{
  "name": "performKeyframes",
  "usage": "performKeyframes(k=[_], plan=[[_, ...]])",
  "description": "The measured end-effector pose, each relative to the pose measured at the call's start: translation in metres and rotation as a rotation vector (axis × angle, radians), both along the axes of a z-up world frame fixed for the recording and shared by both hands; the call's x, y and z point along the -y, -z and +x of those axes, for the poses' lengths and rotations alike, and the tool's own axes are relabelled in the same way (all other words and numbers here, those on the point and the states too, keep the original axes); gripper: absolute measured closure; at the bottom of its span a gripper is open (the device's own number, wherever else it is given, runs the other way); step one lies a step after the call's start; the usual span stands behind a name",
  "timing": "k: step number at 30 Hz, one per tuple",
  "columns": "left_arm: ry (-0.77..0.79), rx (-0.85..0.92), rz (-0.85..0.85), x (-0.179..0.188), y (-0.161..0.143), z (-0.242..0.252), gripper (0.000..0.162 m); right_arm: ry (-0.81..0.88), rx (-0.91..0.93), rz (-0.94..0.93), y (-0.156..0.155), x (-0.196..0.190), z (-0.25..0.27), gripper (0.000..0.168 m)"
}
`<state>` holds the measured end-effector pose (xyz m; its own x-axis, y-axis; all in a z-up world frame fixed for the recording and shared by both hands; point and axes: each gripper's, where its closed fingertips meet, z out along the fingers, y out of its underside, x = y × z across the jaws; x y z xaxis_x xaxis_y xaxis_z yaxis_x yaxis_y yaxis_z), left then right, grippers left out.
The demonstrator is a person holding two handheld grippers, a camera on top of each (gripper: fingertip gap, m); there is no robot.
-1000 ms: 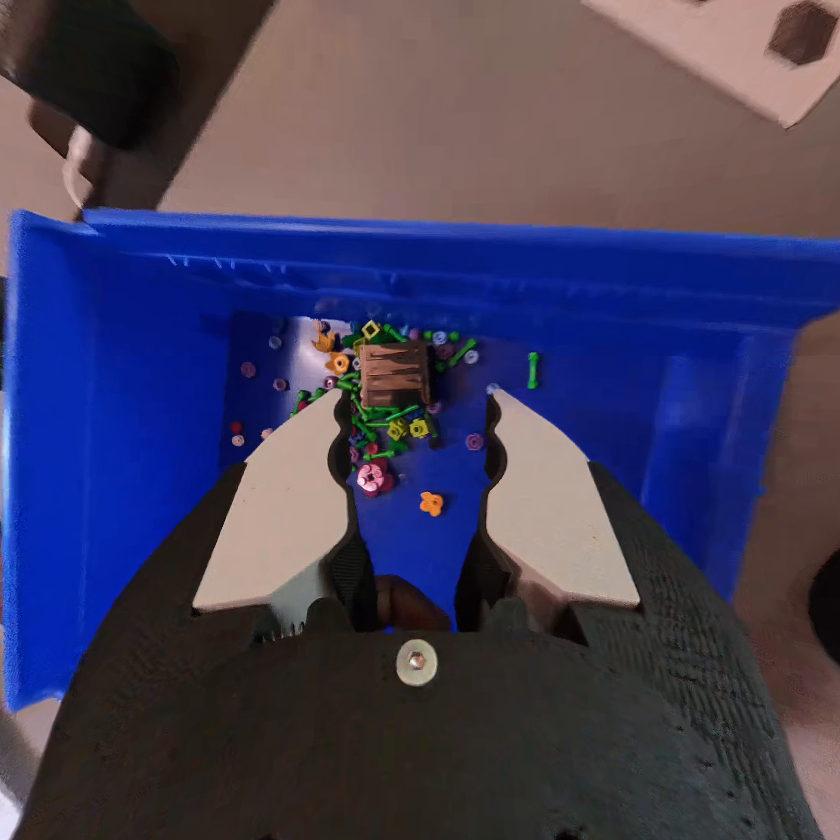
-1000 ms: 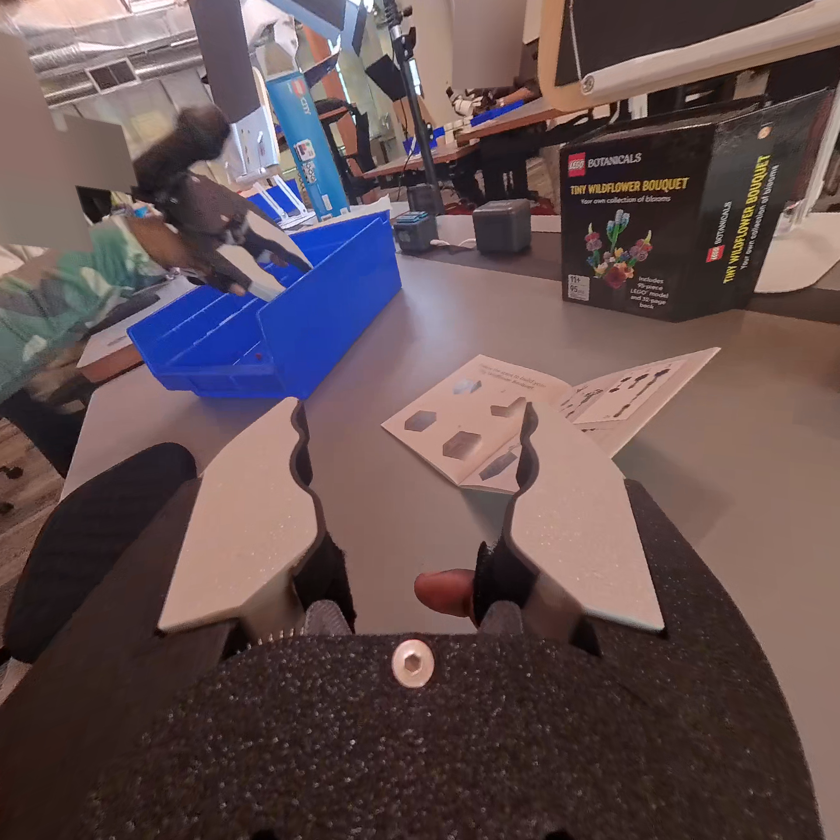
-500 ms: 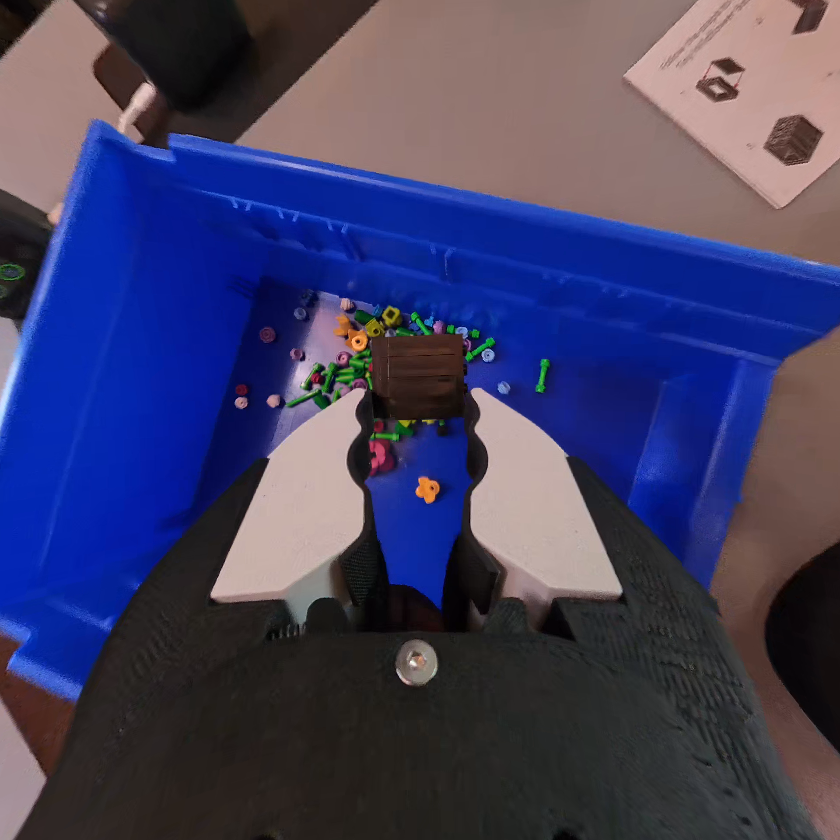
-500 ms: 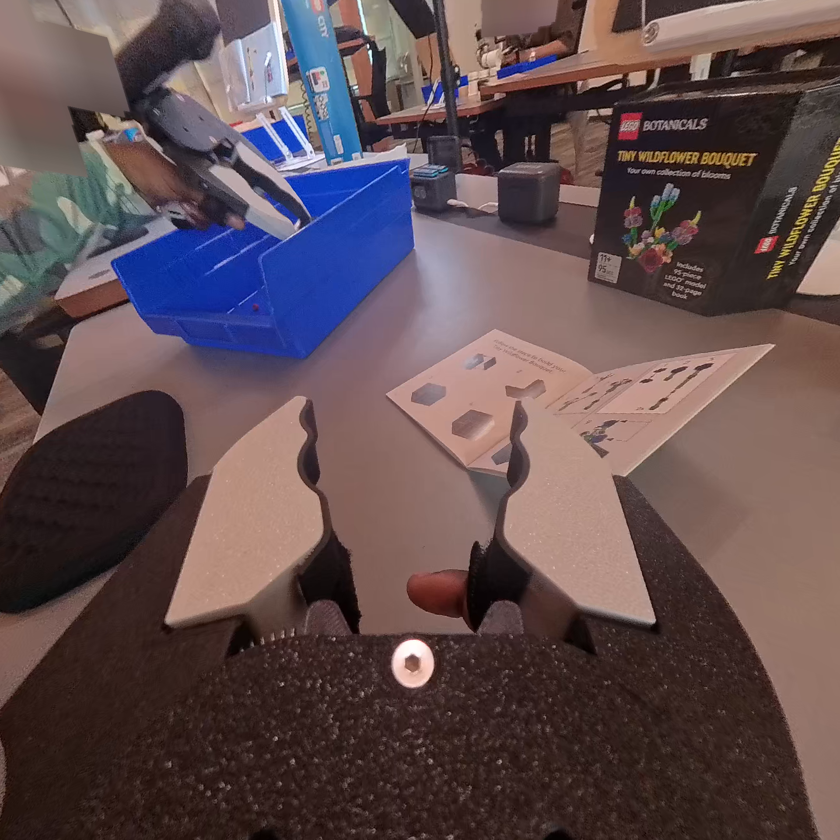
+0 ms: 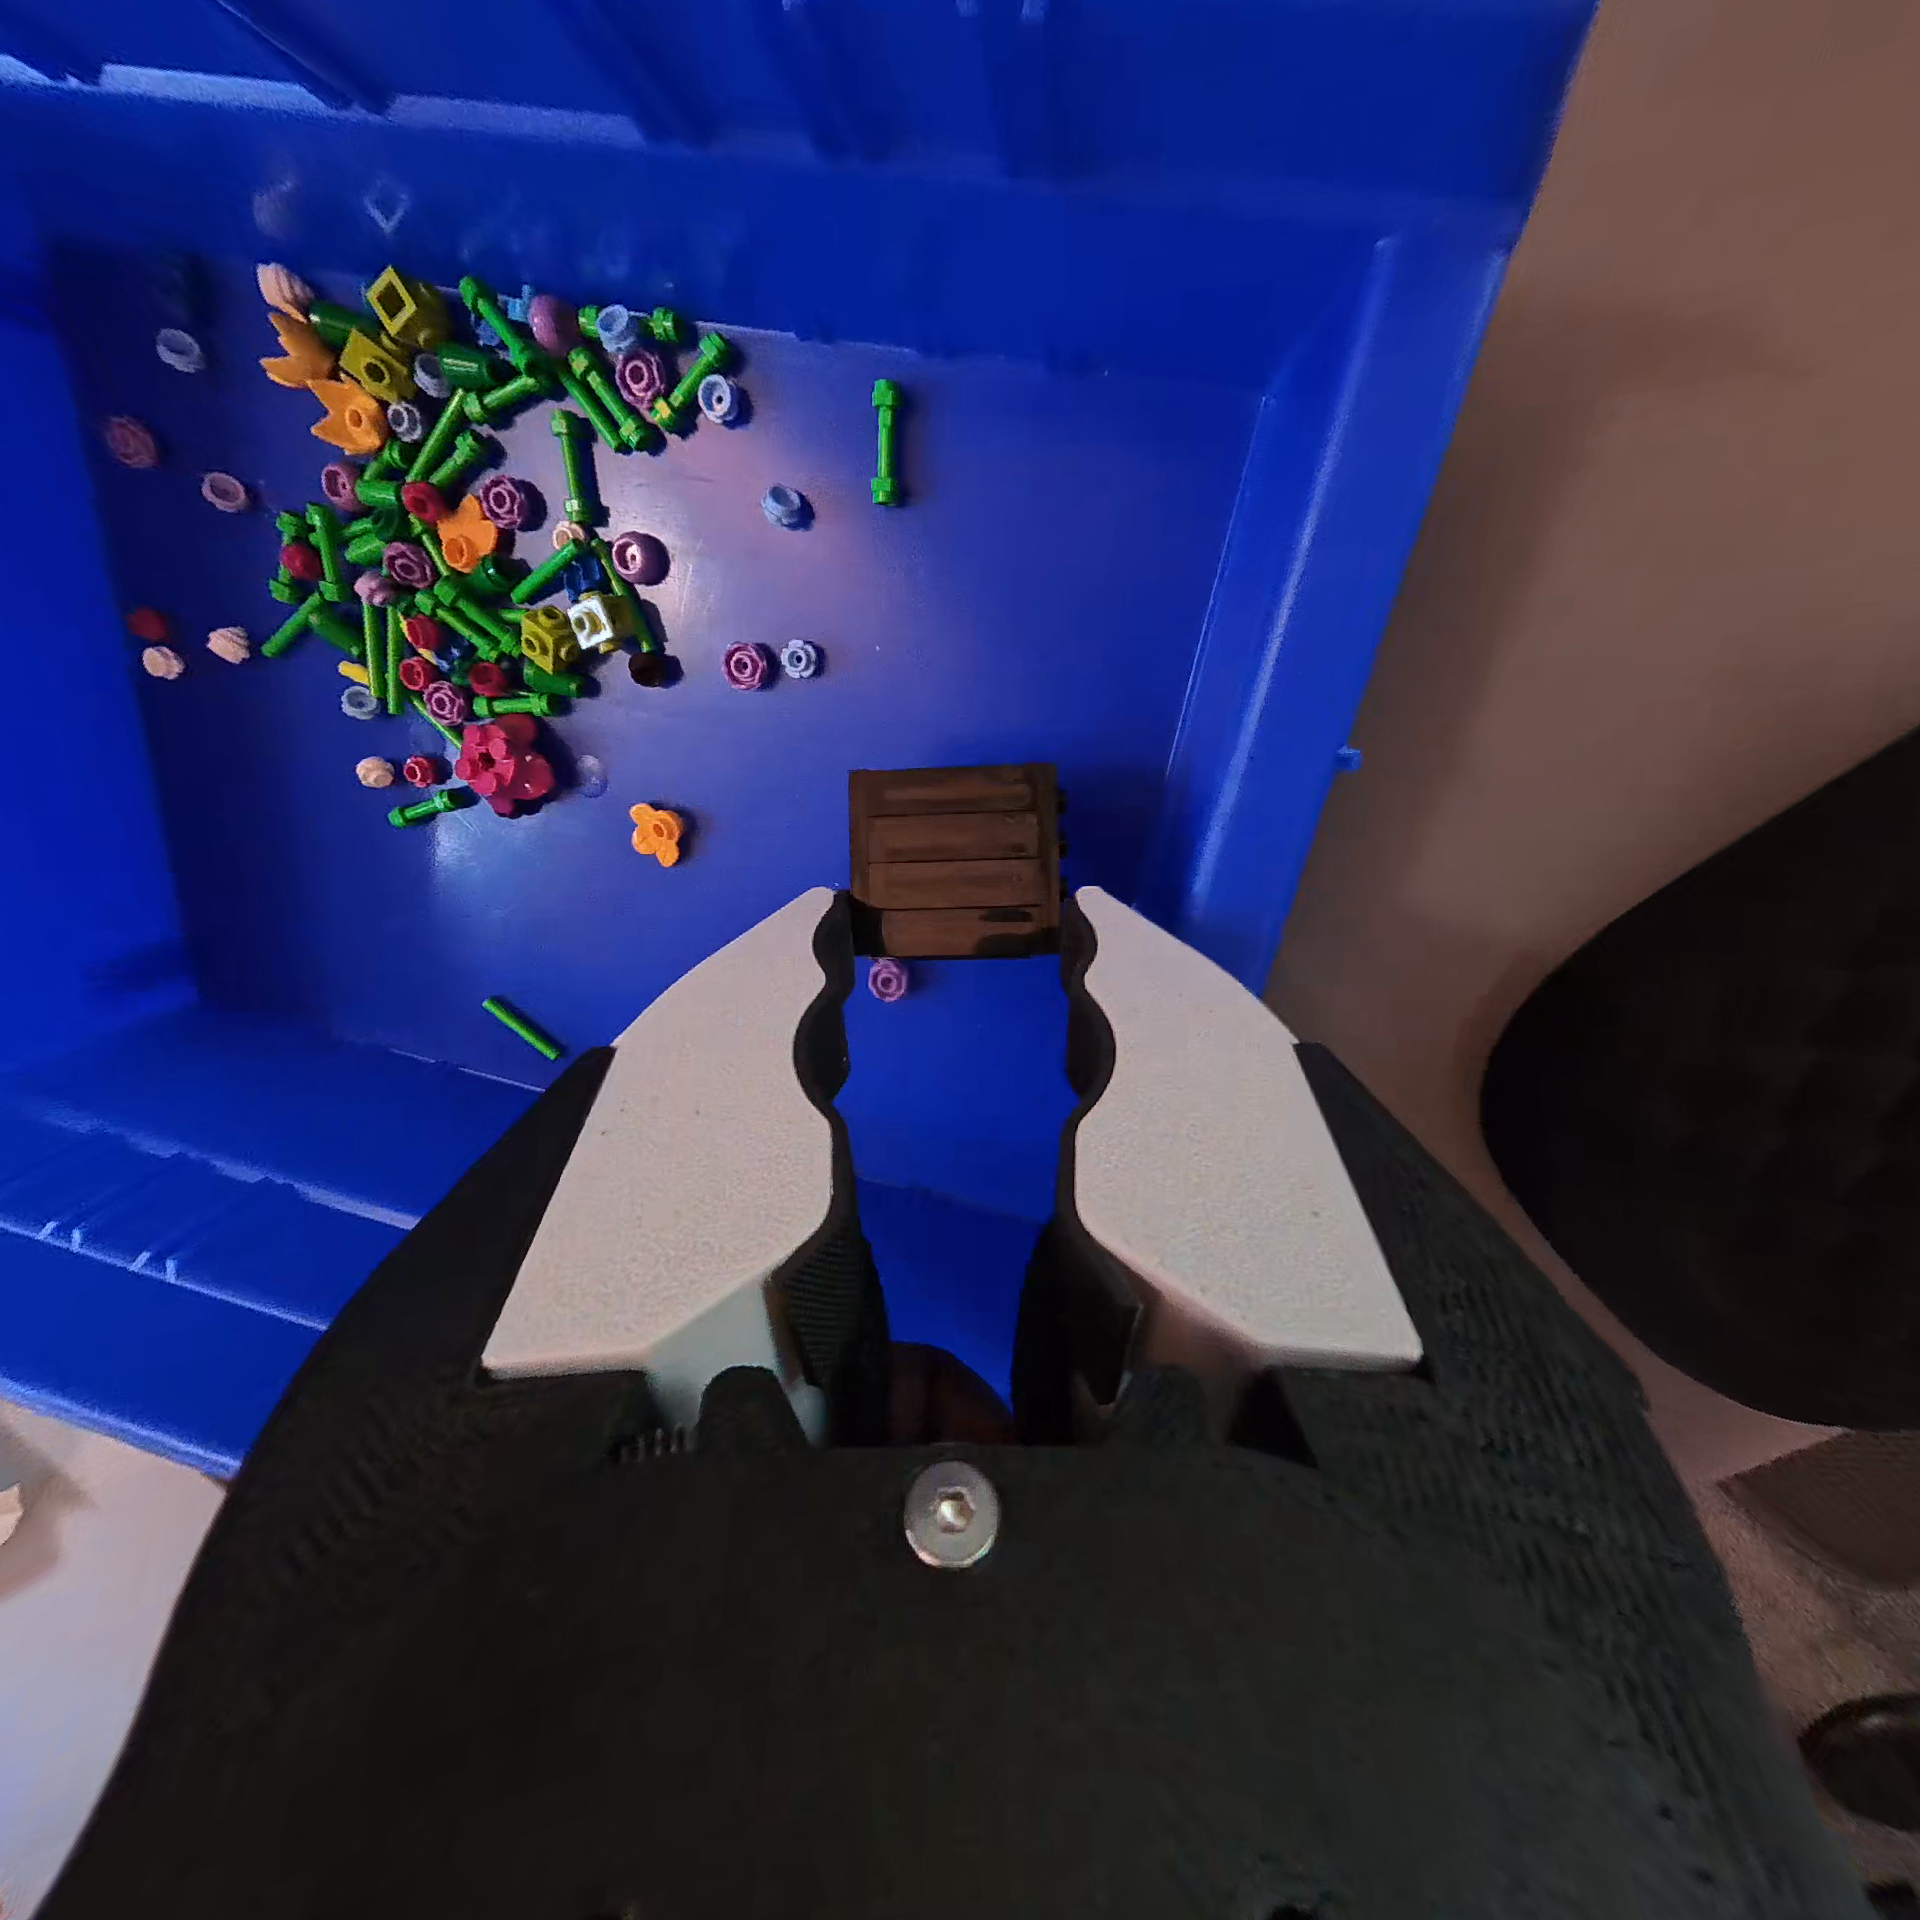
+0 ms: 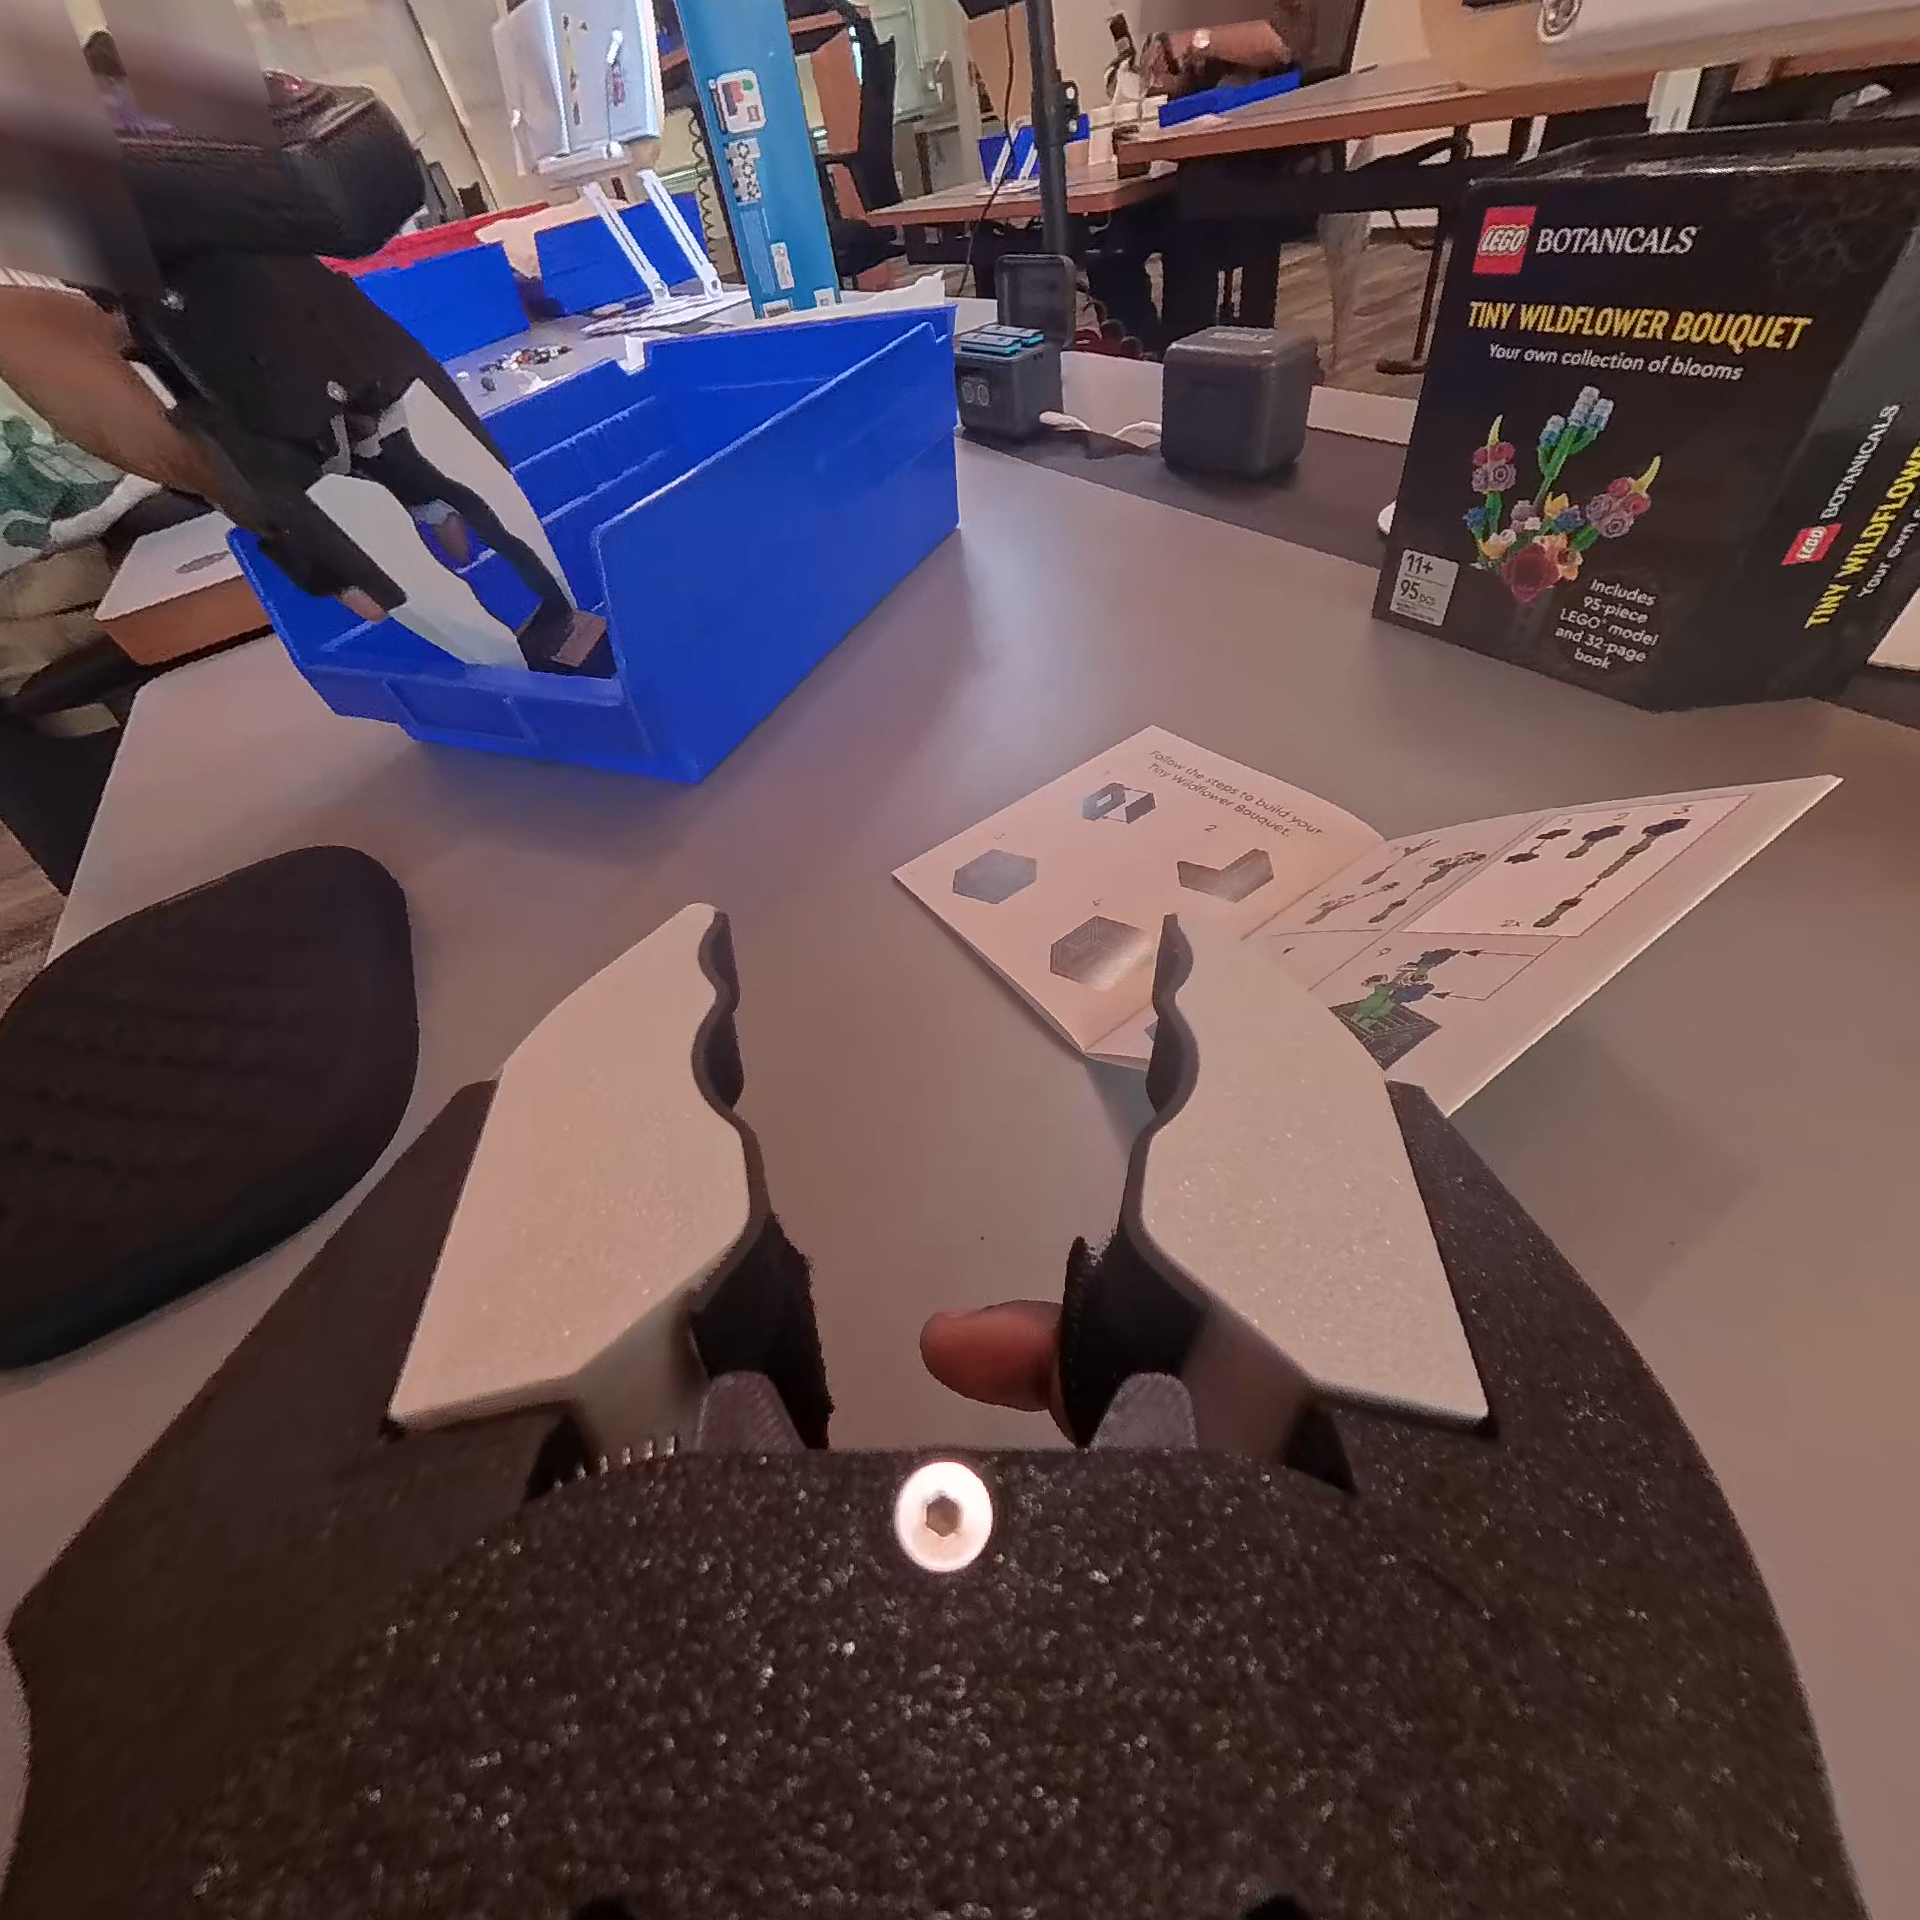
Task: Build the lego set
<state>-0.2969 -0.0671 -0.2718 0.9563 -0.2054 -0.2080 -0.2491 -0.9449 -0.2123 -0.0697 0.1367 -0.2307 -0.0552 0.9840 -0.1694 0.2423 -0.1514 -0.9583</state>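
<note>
left gripper [image 5: 956, 914] has its two pale fingertips pinched on the near edge of a small brown slatted lego crate [image 5: 951, 857], holding it inside a blue bin [image 5: 1226, 644] close to the bin's right wall. from the left wrist view i cannot tell whether the crate is touching the bin floor. a purple stud [image 5: 886, 980] lies just under the crate, partly hidden by it. to the left on the bin floor sits a loose pile of small lego pieces [image 5: 457, 540]: green stems, orange, purple and red flowers, yellow blocks. the bin's far wall is blurred and its left side is cut off.

right gripper [image 6: 940, 971] hovers over the grey table [image 6: 883, 644] with its fingers spread wide and nothing between them. an open instruction booklet [image 6: 1330, 883] lies just ahead, its near corner hidden behind the right finger. a black lego box [image 6: 1631, 436] stands beyond, cut off at the right edge. a dark textured pad [image 6: 197, 1081] lies at left, partly out of frame.
</note>
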Motion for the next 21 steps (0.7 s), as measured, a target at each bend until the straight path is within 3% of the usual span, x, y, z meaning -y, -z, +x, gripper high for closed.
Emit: performKeyframes(k=[12,17,21], plan=[[0.068,0.09,0.034,-0.004,-0.003,0.063,0.123,-0.142,-0.057,0.084,-0.012,0.033,-0.003,0.09],[0.0,0.074,0.207,-0.01,-0.033,0.049,0.123,-0.243,-0.066,0.258,-0.036,0.077,-0.015,0.093],[0.0,0.21,0.466,-0.02,-0.069,0.054,0.124,-0.381,-0.084,0.327,-0.059,0.118,-0.04,0.095]])
